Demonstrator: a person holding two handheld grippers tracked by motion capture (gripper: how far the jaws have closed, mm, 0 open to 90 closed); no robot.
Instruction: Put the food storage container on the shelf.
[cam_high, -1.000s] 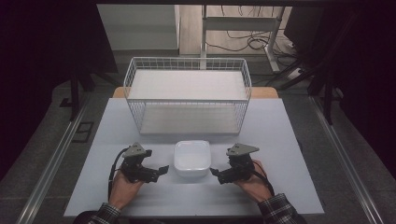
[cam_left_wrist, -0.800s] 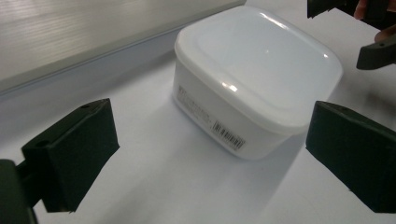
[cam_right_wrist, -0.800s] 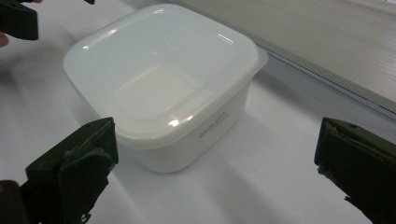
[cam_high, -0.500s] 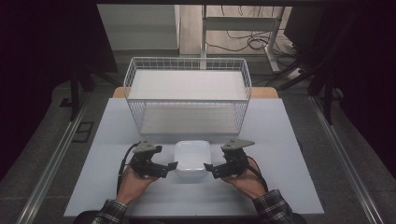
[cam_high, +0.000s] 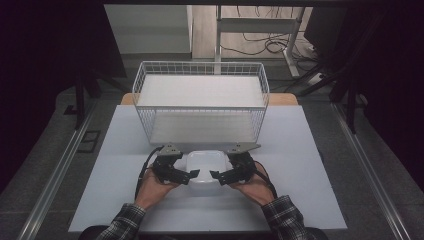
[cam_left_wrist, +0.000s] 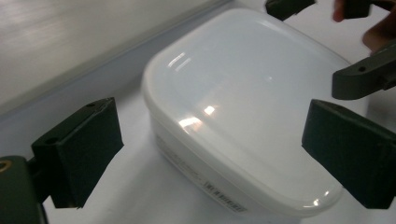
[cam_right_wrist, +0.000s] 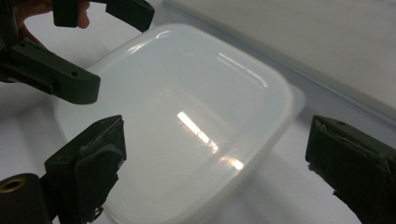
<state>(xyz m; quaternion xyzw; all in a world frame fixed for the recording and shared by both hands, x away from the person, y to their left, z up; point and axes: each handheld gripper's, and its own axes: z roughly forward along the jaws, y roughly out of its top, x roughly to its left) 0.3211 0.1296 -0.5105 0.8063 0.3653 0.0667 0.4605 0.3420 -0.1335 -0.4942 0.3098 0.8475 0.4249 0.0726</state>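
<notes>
While the left gripper (cam_high: 192, 174) flanks one end of the tub (cam_high: 204, 166) with jaws spread and nothing grasped, the lift looks unstarted. The lidded tub sits on the table (cam_high: 300, 165), just before the empty basket (cam_high: 201, 100). The right gripper (cam_high: 216, 175) gapes likewise at the other end; clamping and moving remain.

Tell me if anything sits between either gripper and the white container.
Nothing visible does. The left gripper and right gripper flank the white container with jaws open, bare table around it.
</notes>
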